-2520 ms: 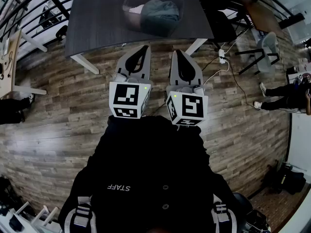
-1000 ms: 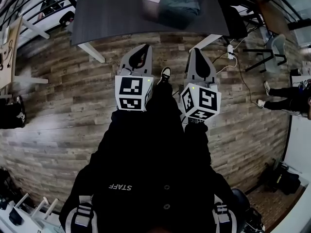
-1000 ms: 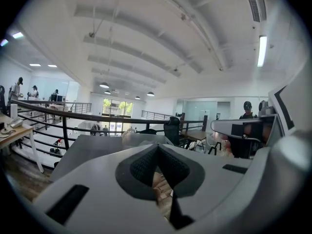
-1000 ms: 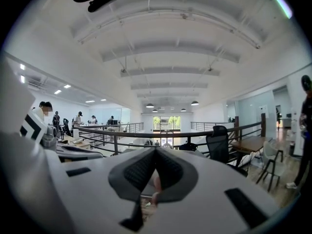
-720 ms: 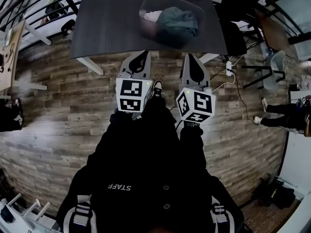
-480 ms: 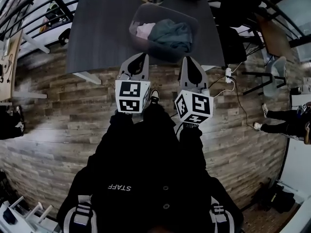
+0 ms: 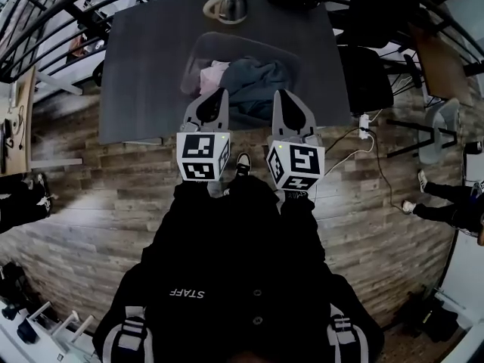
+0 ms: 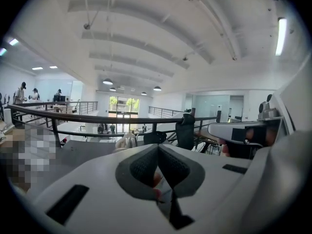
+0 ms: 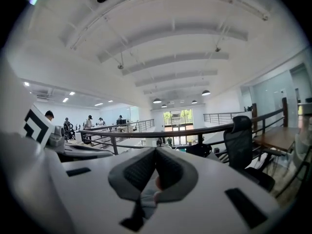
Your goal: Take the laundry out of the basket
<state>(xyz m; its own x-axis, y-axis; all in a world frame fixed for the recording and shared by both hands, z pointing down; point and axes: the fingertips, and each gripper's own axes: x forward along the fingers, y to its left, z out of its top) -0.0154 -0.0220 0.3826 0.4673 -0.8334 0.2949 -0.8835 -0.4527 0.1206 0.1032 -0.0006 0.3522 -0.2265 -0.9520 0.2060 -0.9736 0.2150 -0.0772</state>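
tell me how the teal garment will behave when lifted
The teal garment lies crumpled in the basket, so it will probably hang limp and drape. It seems light for its bulk. The pink garment beside it might drag along.

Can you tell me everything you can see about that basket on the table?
The basket is a see-through greyish tub, plastic by the look, with rounded corners and no lid. It stands upright on the dark table, near the edge closest to the person. Inside lie a pink cloth at the left and a bigger blue-green cloth heaped beside it. A shiny kettle stands behind it, apart.
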